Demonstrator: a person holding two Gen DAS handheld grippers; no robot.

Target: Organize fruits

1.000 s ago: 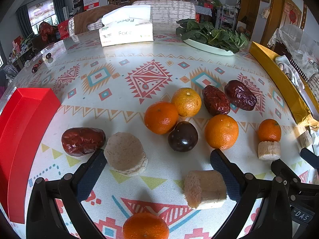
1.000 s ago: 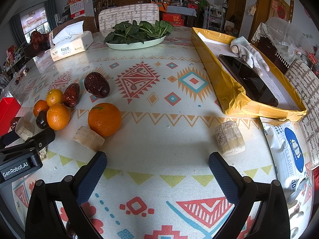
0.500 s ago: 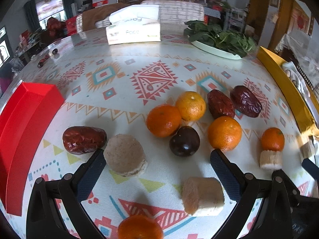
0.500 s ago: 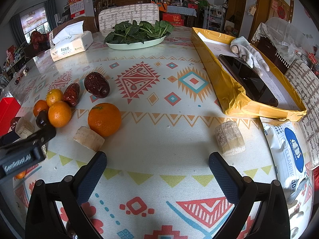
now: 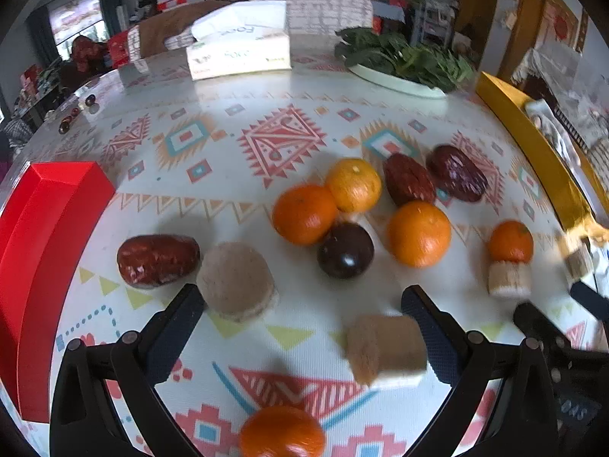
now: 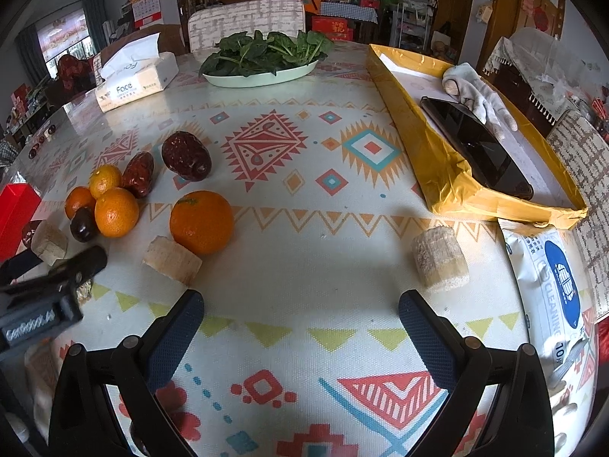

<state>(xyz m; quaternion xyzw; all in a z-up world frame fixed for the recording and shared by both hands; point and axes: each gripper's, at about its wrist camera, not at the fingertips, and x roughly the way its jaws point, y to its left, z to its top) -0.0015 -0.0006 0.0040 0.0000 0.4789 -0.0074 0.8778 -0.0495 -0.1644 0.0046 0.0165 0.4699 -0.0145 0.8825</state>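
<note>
My left gripper (image 5: 302, 310) is open and empty above the patterned tablecloth. Ahead of it lie several oranges (image 5: 304, 214), a dark plum (image 5: 345, 250), red dates (image 5: 409, 184) and pale cut pieces (image 5: 236, 281). One cut piece (image 5: 384, 348) lies beside its right finger, an orange (image 5: 281, 436) between the fingers near the frame's bottom edge. One date (image 5: 158, 259) lies left. My right gripper (image 6: 300, 312) is open and empty. An orange (image 6: 201, 221), a cut piece (image 6: 172, 261) and another piece (image 6: 439, 261) lie ahead of it.
A red box (image 5: 42, 251) stands at the table's left edge. A yellow tray (image 6: 449, 160) with a phone and a glove sits on the right. A wipes pack (image 6: 552, 285), a tissue box (image 6: 135, 76) and a plate of greens (image 6: 262, 59) are also on the table.
The left gripper has moved a little and its view is now blurred; the fruit sits slightly lower in frame. The right gripper has not moved. Both stay open.
</note>
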